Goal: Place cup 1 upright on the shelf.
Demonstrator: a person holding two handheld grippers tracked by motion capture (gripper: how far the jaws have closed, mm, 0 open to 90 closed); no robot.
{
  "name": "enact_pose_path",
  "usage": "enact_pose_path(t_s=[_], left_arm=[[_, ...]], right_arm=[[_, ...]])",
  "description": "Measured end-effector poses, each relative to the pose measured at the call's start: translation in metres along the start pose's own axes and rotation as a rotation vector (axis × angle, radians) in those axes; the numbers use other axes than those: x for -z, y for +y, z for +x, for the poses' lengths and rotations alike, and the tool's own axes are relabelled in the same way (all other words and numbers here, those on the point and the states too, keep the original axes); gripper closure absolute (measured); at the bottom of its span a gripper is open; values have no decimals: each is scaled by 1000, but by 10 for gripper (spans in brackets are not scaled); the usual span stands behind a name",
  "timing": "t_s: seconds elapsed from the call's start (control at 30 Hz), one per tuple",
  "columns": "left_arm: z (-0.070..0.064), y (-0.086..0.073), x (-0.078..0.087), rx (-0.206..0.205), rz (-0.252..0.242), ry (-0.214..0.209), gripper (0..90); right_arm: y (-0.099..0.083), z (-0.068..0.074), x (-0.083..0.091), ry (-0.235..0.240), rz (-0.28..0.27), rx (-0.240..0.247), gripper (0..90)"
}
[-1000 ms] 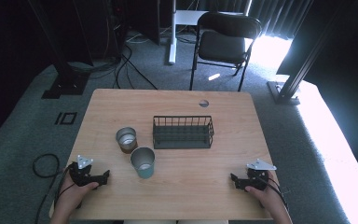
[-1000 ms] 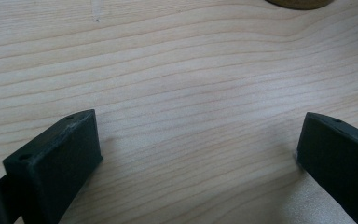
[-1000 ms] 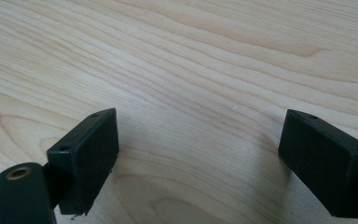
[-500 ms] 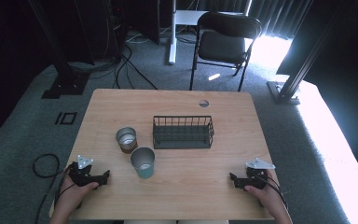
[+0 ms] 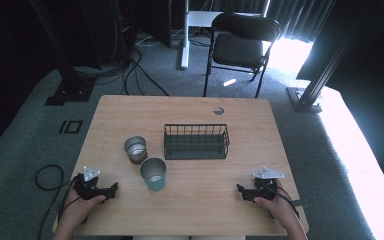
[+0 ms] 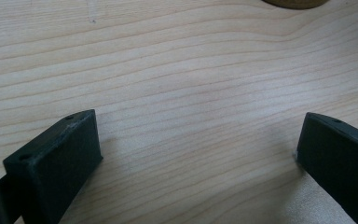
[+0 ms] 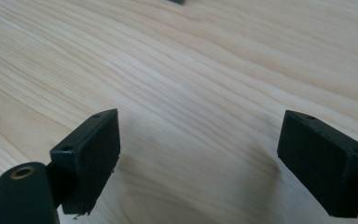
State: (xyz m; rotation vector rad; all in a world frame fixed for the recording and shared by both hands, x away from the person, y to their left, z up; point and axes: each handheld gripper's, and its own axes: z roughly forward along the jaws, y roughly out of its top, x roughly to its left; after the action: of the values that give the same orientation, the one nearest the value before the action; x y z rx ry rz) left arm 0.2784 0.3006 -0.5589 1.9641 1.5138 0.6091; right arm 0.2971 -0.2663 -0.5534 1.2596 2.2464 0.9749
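Nothing has moved since before: your left tongs [image 5: 111,189] and right tongs [image 5: 241,190] rest spread on the counter [image 5: 200,200], the teal cup [image 5: 153,173] nearest your left.

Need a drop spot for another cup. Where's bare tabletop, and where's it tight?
Free: the near strip between the left gripper and right gripper, the right side beyond the wire basket, and the far edge behind it. Tight: left of centre, where the teal cup and steel cup crowd the basket.
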Motion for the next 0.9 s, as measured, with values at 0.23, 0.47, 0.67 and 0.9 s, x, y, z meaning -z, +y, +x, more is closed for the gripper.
enact_pose_path(t_s=[0.23, 0.47, 0.67, 0.9], left_arm=[[0, 0, 0, 1, 0, 0, 5], [0, 0, 0, 0, 0, 0, 4], [0, 0, 0, 0, 0, 0, 4], [0, 0, 0, 0, 0, 0, 4]], right_arm=[[11, 14, -8, 33, -6, 41, 128], [21, 28, -15, 64, -16, 70, 128], [29, 40, -21, 100, -34, 109, 135], [36, 54, -28, 132, -36, 141, 134]])
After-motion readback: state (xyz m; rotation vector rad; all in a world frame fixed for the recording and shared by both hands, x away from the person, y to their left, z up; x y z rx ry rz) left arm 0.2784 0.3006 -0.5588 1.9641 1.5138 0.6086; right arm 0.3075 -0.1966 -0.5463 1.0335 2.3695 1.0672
